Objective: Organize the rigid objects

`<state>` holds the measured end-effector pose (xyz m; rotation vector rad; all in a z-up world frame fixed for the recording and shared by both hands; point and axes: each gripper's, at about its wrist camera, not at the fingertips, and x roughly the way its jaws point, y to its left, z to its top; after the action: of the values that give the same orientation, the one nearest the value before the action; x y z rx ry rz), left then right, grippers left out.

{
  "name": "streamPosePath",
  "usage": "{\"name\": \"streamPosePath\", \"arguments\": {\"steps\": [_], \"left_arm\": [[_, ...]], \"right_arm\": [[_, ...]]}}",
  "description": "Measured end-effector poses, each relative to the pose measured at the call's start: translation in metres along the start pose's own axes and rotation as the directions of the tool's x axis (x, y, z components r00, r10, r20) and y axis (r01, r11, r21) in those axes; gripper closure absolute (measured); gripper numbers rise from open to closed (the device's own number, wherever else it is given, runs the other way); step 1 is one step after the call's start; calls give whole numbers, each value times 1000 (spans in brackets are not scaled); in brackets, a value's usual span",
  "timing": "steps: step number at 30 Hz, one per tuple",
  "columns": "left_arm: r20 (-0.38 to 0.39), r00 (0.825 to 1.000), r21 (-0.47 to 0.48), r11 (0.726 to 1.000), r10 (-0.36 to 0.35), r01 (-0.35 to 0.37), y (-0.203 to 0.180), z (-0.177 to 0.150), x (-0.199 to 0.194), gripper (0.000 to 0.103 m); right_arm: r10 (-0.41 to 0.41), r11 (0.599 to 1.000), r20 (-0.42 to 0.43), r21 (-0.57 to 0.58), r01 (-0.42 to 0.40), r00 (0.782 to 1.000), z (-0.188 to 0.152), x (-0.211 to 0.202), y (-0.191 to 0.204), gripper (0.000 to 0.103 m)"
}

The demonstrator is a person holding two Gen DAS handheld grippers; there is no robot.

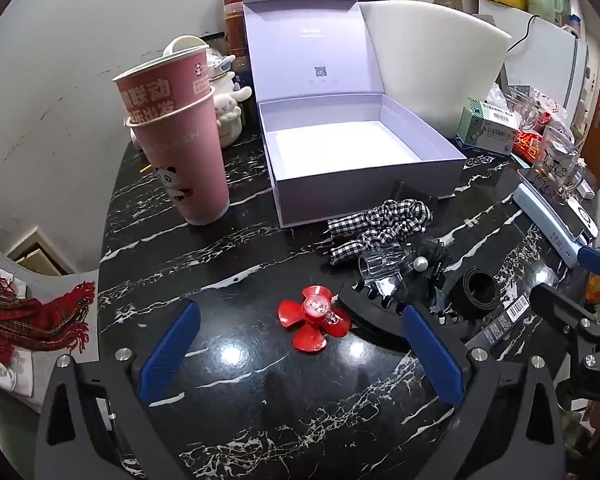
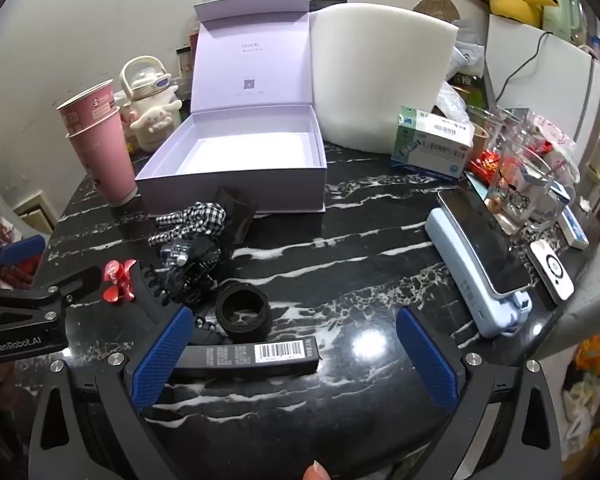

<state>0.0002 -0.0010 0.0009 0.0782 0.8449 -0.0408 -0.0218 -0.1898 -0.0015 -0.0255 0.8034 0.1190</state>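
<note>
An open lilac box (image 1: 364, 184) (image 2: 236, 184) stands empty on the black marble table (image 1: 240, 260). In front of it lie a red flower clip (image 1: 314, 318) (image 2: 118, 280), a black claw clip (image 1: 368, 316), a checked scrunchie (image 1: 384, 220) (image 2: 196, 218), a clear clip (image 1: 380, 262), a black ring (image 1: 480, 286) (image 2: 242, 312) and a long black barcode box (image 2: 252, 358) (image 1: 500, 322). My left gripper (image 1: 300, 344) is open, with the flower clip between its fingers. My right gripper (image 2: 296, 356) is open over the barcode box.
Stacked pink cups (image 1: 188, 148) (image 2: 100, 148) stand left of the box. A white foam block (image 2: 384, 76) stands behind it. At the right are a medicine box (image 2: 432, 144), glass mugs (image 2: 528, 184), a phone on a blue case (image 2: 480, 256) and a white pad (image 2: 550, 274).
</note>
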Motion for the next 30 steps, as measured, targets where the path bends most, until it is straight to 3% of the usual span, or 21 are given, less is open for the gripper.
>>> {"name": "streamPosePath", "arguments": {"steps": [30], "left_arm": [[-4,1000,8,1000,-25,25,-2,2,3,0]], "right_arm": [[0,1000,-1,-6,0,1000,5,4,-6,0]]}}
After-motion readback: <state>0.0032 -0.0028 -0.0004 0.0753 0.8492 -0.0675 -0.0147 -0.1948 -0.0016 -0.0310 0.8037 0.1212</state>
